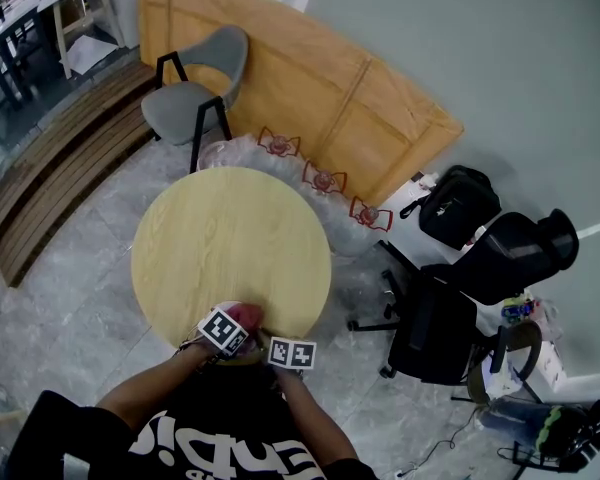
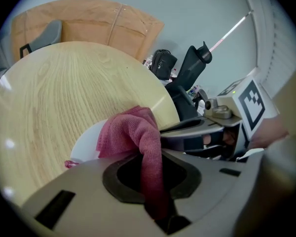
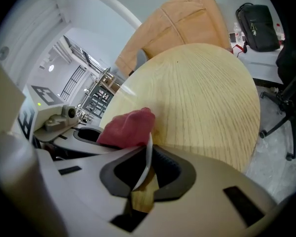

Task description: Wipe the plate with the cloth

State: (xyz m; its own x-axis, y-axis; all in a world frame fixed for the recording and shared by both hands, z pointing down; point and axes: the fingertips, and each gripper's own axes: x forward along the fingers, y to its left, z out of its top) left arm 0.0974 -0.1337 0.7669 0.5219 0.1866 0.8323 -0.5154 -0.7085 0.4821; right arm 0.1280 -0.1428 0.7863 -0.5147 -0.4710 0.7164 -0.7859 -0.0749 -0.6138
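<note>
Your left gripper (image 2: 149, 181) is clenched on the cloth (image 2: 133, 132). A red fold runs down between its jaws, and the rest bunches up just ahead of them. There it lies on the plate (image 2: 86, 143), whose white shows beneath the cloth and to the left of it. Your right gripper (image 3: 142, 179) grasps the plate by its rim. In the right gripper view the plate (image 3: 148, 154) is seen edge-on, a thin white curve rising between the closed jaws. The cloth (image 3: 128, 127) is heaped against it just ahead and to the left. The two grippers sit close side by side, each showing at the edge of the other's view. The right one's marker cube (image 2: 249, 100) lies to the right of your left jaws. From the head view both grippers are at the edge of the table (image 1: 230, 238) nearest you, the left gripper (image 1: 238, 324) beside the right gripper (image 1: 292, 353). A bit of red cloth (image 1: 246, 315) shows just ahead of the left one. The wooden top stretches away beyond both sets of jaws. I cannot tell whether the plate rests flat on it or is tilted up. Past the far side of the table stands a grey chair (image 1: 195, 88) in front of a board (image 1: 310, 93) leaning on the wall. Off to the right of your right gripper are an office chair (image 1: 470, 288) and a bag (image 1: 458, 206).
</note>
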